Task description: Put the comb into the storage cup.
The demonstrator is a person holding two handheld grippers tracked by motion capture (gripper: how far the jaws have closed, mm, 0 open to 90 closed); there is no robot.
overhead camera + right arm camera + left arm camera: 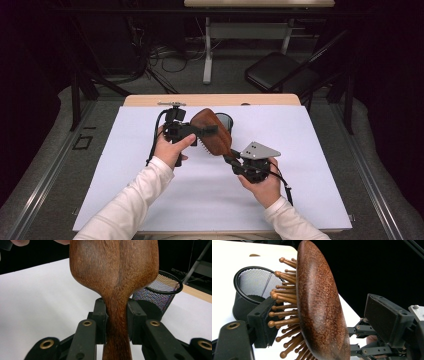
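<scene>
A brown wooden hairbrush [218,141] is held above the white sheet, its back towards the high camera and its wooden pins [284,300] to the left. My right gripper [231,159] is shut on the brush's handle [117,315], one pad on each side. My left gripper [204,131] straddles the brush head [319,305]. In the left gripper view one pad [262,325] sits at the pin tips and the other pad [387,320] stands clear of the smooth back, so this gripper is open.
A black mesh cup [226,120] stands upright on the white sheet [125,150] just behind the brush, also seen as the mesh cup [162,292] beside the handle. A folding chair [280,72] and cables lie on the floor beyond the table's far edge.
</scene>
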